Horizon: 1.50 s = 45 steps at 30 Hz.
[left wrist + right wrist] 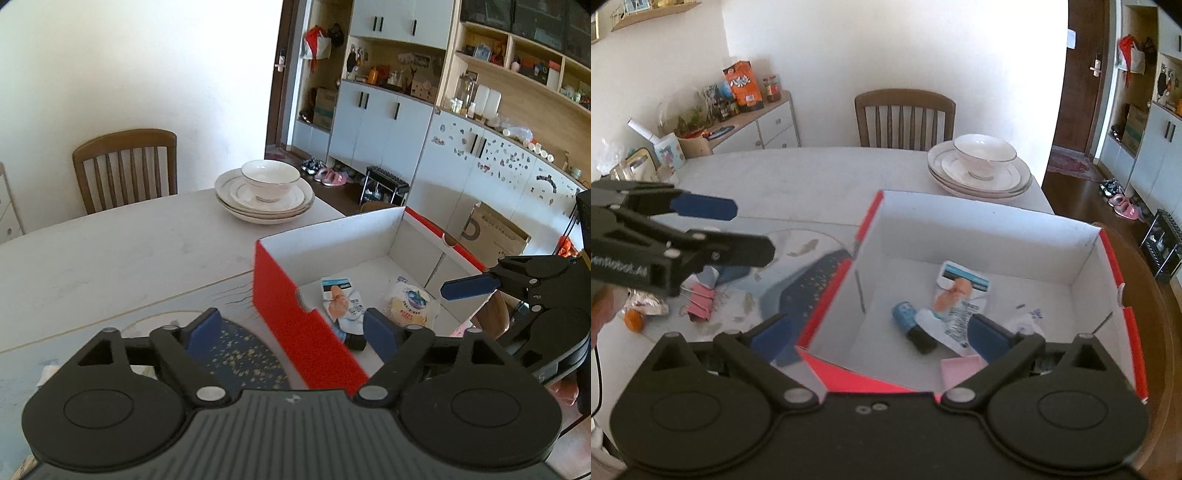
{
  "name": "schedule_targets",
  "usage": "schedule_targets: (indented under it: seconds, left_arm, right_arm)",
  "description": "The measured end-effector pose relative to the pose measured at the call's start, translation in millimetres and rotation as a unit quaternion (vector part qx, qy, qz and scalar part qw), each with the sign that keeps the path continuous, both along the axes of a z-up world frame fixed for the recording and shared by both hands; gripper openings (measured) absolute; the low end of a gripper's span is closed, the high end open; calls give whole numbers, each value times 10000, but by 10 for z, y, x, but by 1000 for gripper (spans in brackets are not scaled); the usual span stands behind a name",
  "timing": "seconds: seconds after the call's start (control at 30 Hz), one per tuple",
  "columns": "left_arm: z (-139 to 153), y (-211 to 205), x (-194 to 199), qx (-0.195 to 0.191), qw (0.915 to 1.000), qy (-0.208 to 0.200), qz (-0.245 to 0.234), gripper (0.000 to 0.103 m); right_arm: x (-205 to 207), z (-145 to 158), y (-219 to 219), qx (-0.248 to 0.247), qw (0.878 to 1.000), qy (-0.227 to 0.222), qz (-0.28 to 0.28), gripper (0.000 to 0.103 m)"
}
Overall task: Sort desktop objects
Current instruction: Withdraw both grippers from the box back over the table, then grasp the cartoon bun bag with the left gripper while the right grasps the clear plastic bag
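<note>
A red box with a white inside stands on the table. In it lie a white packet with an orange picture, a round blueberry snack packet, a blue tube with a black cap and a pink card. My left gripper is open above the box's red side wall, nothing between its pads. My right gripper is open over the box's near corner, also empty. Pink binder clips, a foil wrapper and a small orange fruit lie on the table left of the box.
Stacked plates with a bowl on top sit at the table's far end by a wooden chair. A patterned mat lies beside the box. A sideboard with snack bags stands at the far left.
</note>
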State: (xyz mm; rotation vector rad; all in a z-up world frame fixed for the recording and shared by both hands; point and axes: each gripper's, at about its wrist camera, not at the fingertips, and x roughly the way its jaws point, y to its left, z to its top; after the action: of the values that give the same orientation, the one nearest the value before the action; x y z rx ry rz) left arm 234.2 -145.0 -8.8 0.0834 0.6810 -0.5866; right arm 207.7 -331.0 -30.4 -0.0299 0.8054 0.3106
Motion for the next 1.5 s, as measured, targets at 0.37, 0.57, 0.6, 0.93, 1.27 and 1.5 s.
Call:
schedule_targets:
  seconds: [0.37, 0.57, 0.6, 0.93, 1.27, 1.5]
  left_arm:
    - [-46, 636, -233, -203, 9996, -12, 177, 97]
    - [-105, 961, -406, -265, 9992, -86, 284, 98]
    - [-119, 1013, -436, -271, 9991, -84, 302, 98]
    - [-282, 1497, -648, -209, 9989, -98, 411, 100]
    - [-508, 2055, -733, 5, 9967, 44, 810, 100]
    - [-699, 2461, -758, 223, 9924, 96, 1204, 100]
  right_arm:
    - [-167, 6, 529, 10, 9998, -151, -93, 102]
    - [-279, -17, 805, -15, 9998, -164, -98, 102]
    - [-302, -17, 854, -34, 9998, -171, -98, 102]
    - [-442, -82, 1214, -46, 9997, -164, -168, 102]
    - [-543, -260, 1626, -166, 9999, -43, -3, 102]
    - [-570, -451, 1901, -342, 9994, 35, 90, 100]
